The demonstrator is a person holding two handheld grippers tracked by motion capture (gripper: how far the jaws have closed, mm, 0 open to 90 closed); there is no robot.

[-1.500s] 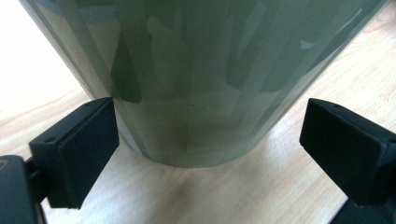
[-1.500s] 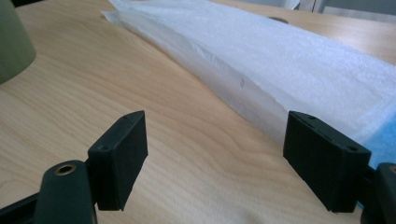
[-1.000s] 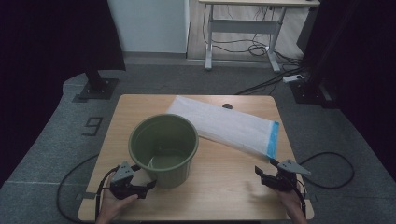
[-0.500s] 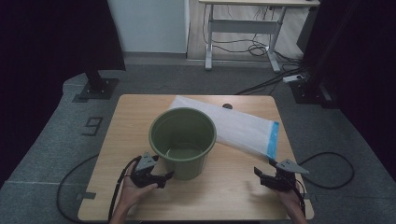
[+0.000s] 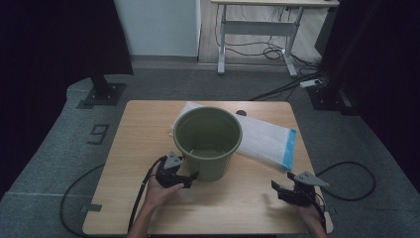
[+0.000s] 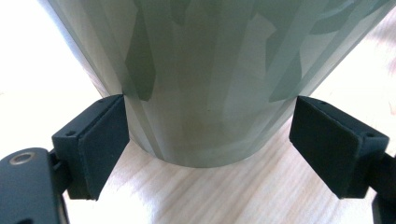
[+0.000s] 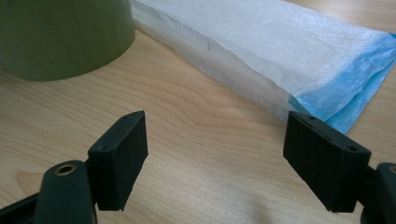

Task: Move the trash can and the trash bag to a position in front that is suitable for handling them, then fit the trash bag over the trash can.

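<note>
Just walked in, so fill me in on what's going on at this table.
A person works at a wooden table with a gripper in each hand. The left gripper is pressed up to the base of a green bucket, its open jaws on either side of it. The right gripper hovers open over bare wood, near a white plastic bag with a blue edge lying behind the bucket.

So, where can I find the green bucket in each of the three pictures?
High view: the green bucket stands mid-table, partly on the white bag, with the left gripper at its base.
Left gripper view: the bucket's lower wall is close up at the centre, between the open jaws.
Right gripper view: its base sits in the top left corner.
Shared landmark: the light wooden table.
</note>
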